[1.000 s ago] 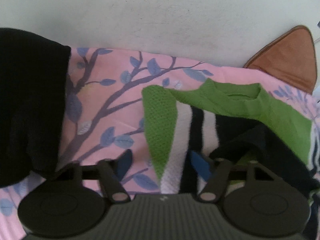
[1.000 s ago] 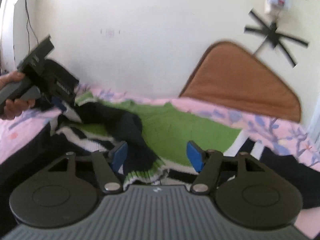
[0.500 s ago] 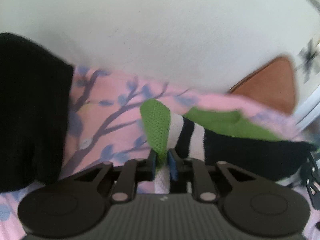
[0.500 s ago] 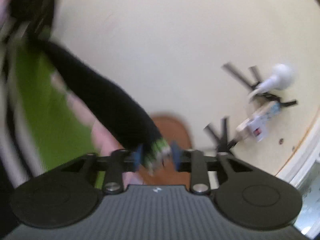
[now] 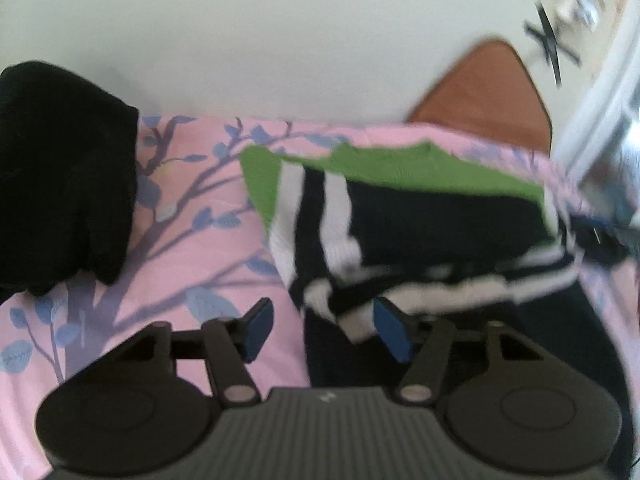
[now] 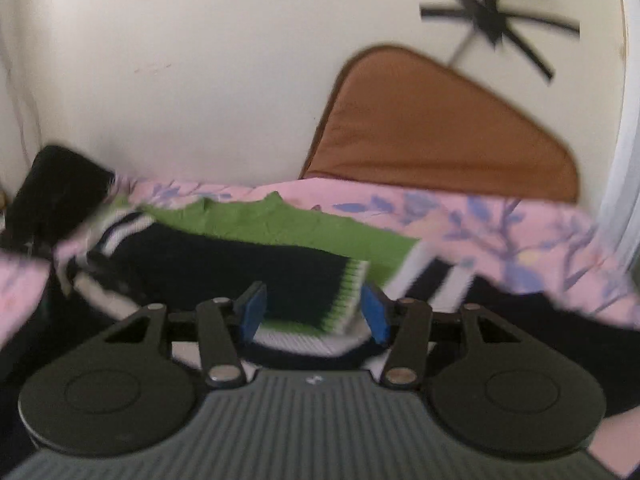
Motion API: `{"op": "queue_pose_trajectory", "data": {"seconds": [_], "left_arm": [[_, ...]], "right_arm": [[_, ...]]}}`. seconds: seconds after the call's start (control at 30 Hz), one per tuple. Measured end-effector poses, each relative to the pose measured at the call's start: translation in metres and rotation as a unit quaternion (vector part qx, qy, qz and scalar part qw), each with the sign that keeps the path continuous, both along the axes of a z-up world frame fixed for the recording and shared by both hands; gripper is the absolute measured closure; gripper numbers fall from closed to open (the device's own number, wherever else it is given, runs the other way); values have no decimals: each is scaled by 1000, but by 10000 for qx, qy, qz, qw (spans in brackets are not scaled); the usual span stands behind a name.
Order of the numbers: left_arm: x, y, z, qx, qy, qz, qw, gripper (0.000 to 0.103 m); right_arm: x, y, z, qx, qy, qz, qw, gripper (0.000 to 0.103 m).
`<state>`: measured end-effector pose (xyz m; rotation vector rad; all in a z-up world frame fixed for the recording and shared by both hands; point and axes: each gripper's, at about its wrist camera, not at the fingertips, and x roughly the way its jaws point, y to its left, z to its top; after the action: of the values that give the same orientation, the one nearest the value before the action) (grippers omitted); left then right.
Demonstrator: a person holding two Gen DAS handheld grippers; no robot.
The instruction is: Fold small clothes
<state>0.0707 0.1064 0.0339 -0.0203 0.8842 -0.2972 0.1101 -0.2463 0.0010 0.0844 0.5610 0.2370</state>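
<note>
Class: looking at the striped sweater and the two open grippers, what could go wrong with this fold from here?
1. The black sleeve lies loosely across the green sweater, unheld, so it may slide off.
2. The left gripper hangs near the bunched striped hem with jaws open and might snag it.

The left gripper point(image 5: 322, 334) has a dark grey ribbed body with a small white mark, two round black discs, and black linkage arms with silver pivot pins. Its fingers point(image 5: 258, 328) carry blue pads. The right gripper point(image 6: 314, 314) is built the same, with blue pads point(image 6: 376, 312) on black arms.
</note>
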Motion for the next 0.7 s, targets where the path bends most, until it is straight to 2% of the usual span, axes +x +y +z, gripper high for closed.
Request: {"op": "queue_pose_trajectory", "data": {"seconds": [0.03, 0.07, 0.1, 0.17, 0.23, 0.33, 0.37, 0.43, 0.53, 0.7], "left_arm": [[0, -6, -7, 231, 73, -22, 9997, 90], [0, -9, -14, 431, 151, -16, 9990, 91], [-3, -10, -16, 500, -46, 9, 9987, 91], [-5, 1, -15, 359, 39, 195, 9992, 90], [-10, 10, -11, 307, 102, 443, 9985, 86], [-38, 20, 1, 180, -67, 315, 9993, 78], [-51, 22, 4, 175, -121, 229, 9995, 64], [-77, 25, 8, 57, -134, 31, 9999, 51], [-111, 25, 4, -116, 110, -229, 9996, 51], [-163, 23, -11, -64, 498, -481, 9976, 53]], "right_arm": [[11, 6, -7, -19, 101, -38, 9999, 55], [21, 13, -16, -155, 230, -124, 9995, 64], [31, 20, -28, -527, 409, -348, 9972, 77], [40, 23, -34, -776, 212, -708, 9942, 69], [34, 19, -26, -582, 275, -1084, 9920, 61], [-5, 12, -9, -83, 207, -737, 9970, 61], [-26, 10, -3, 188, 232, -499, 9983, 60], [-61, 2, 0, 643, 349, -92, 9973, 60], [-118, -2, -3, 994, 528, 296, 9932, 60], [-182, -4, -20, 1265, 774, 351, 9883, 60]]}}
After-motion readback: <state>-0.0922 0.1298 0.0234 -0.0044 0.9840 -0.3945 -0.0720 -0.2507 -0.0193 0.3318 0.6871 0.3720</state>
